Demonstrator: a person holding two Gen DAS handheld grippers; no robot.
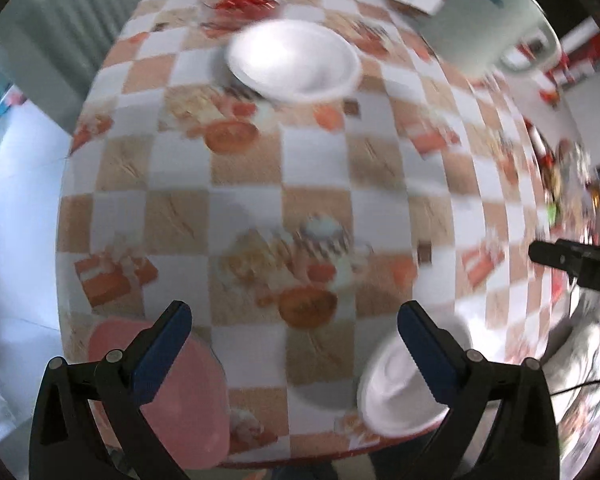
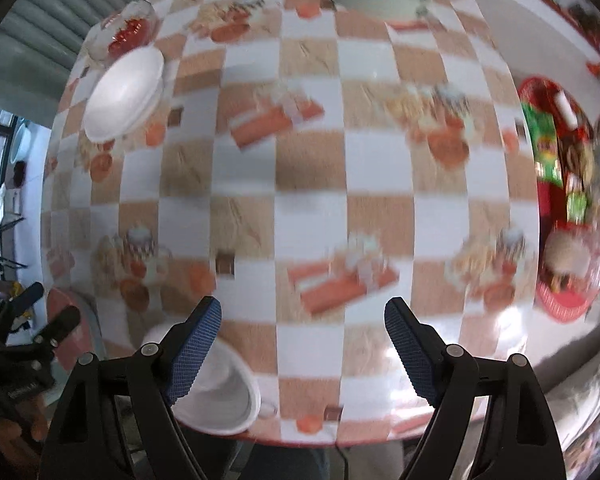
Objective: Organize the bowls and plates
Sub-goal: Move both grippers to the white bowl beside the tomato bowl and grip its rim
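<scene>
Both the left gripper and right gripper are hanging spread wide, holding nothing. The small white bowl is sitting near the table edge; a bump might knock it off.

2 white bowls, pink plate.

plate at the table's far side, second plate near left, bowl near right
</scene>
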